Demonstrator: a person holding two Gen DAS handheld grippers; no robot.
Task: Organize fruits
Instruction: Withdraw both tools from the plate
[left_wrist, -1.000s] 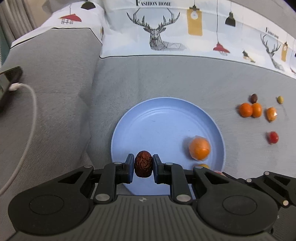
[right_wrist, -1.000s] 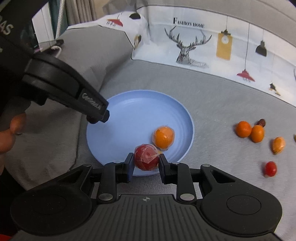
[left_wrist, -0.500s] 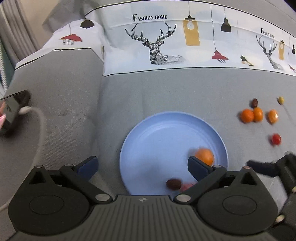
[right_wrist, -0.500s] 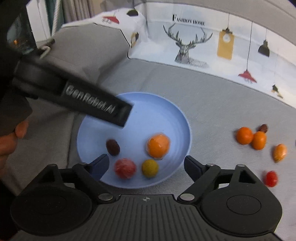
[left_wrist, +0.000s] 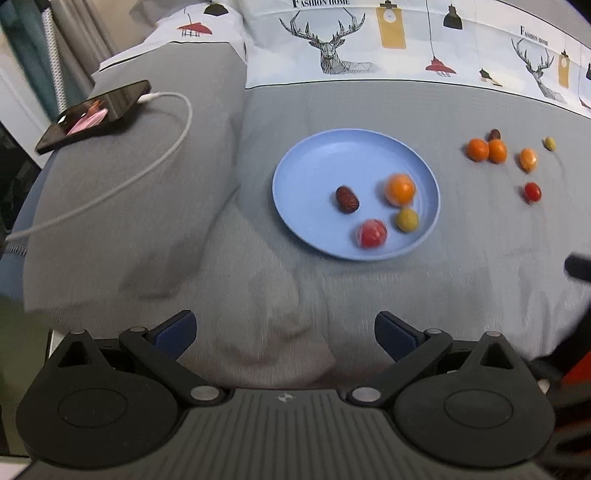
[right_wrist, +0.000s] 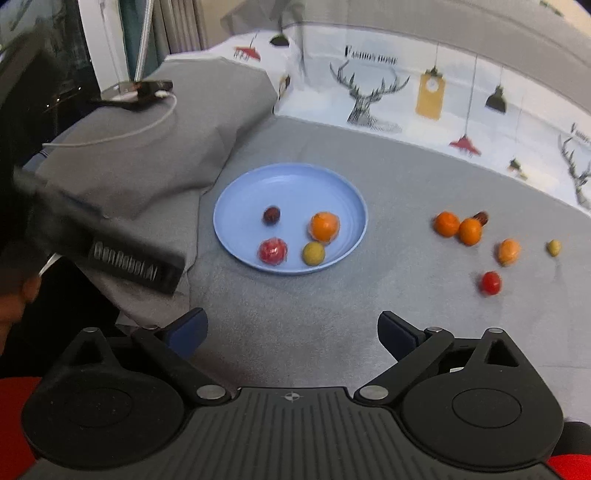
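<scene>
A blue plate (left_wrist: 314, 158) (right_wrist: 258, 184) lies on the grey bed cover. On it are a brown date (left_wrist: 347, 199) (right_wrist: 271, 215), a wrapped orange (left_wrist: 400, 189) (right_wrist: 324, 226), a red wrapped fruit (left_wrist: 371, 233) (right_wrist: 272, 251) and a yellow-green fruit (left_wrist: 407, 220) (right_wrist: 314, 253). To its right on the cover lie two oranges (left_wrist: 485, 150) (right_wrist: 458, 227), a dark date (left_wrist: 495, 134), a wrapped orange (left_wrist: 528, 159) (right_wrist: 509, 251), a small green fruit (left_wrist: 550, 143) (right_wrist: 553, 247) and a red tomato (left_wrist: 532, 192) (right_wrist: 491, 283). My left gripper (left_wrist: 284, 334) and right gripper (right_wrist: 291, 330) are open, empty, well back from the plate.
A phone (left_wrist: 94, 114) with a white charging cable (left_wrist: 162, 155) lies on a grey pillow (left_wrist: 129, 206) left of the plate. A printed deer-pattern sheet (left_wrist: 369, 44) runs along the back. The left gripper's arm (right_wrist: 110, 254) shows at the left of the right wrist view.
Both grippers opened, dropping the date and the red wrapped fruit onto the plate, then pulled back and up from it. The plate now looks smaller and farther.
</scene>
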